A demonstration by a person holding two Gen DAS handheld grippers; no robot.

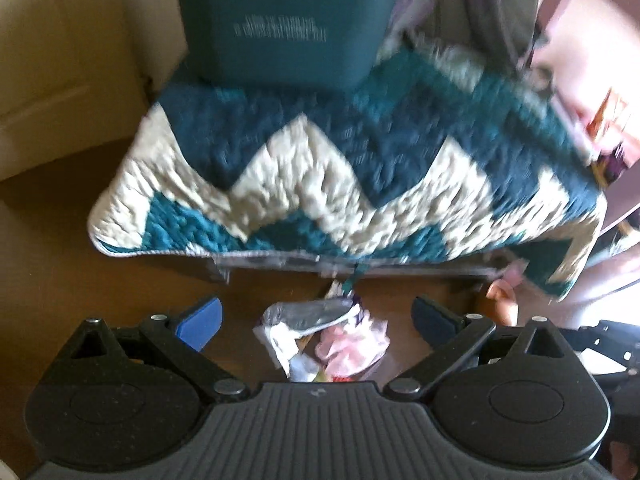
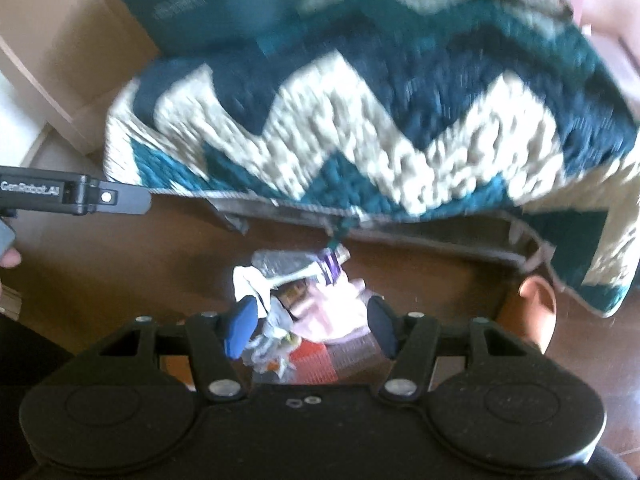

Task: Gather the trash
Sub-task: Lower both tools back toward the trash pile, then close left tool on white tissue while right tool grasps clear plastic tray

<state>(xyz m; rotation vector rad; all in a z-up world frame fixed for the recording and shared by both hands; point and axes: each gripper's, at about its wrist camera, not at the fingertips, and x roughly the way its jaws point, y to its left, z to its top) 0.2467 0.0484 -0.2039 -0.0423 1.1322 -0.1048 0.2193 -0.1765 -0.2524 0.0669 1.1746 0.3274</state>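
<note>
Two grippers are angling down over the crumpled heap of white, pink and foil wrappers (image 2: 304, 304) lying on the brown floor (image 2: 168, 248), the right gripper (image 2: 310, 330) nearer, fingers apart and straddling it, the left gripper (image 1: 316, 326) likewise spread, empty.

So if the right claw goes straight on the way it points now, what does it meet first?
Most likely the pile of trash on the brown floor. It lies between the open fingers of the right claw, just ahead of them. The picture is blurred, so the exact gap is unclear. The zigzag blanket lies farther on.
</note>
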